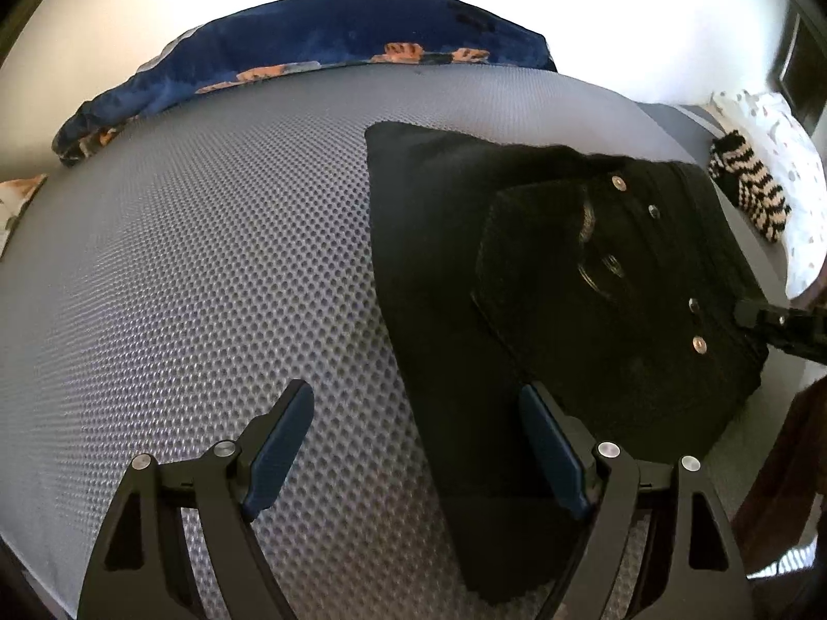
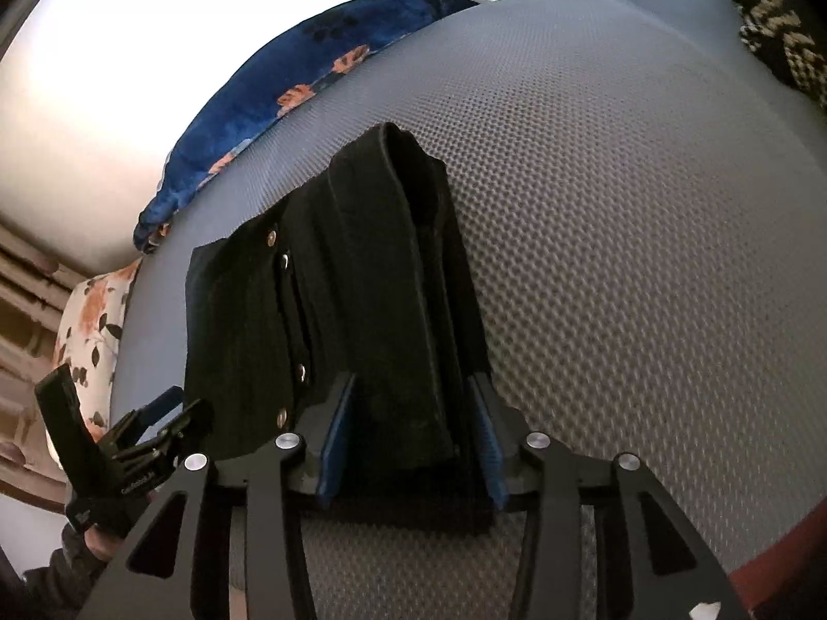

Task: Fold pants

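Note:
The black pants lie folded into a compact stack on the grey mesh mattress, waistband with metal buttons on top. My left gripper is open and empty, just above the mattress at the stack's near left edge; its right finger rests over the fabric. In the right wrist view the pants lie straight ahead. My right gripper is open, its fingers on either side of the near end of the folded stack, not closed on it. The right gripper's tip shows at the waistband side.
A blue floral blanket lies bunched along the far edge of the mattress. A black-and-white striped item and a white patterned pillow lie at the right. A floral pillow sits at the left edge beside the left gripper.

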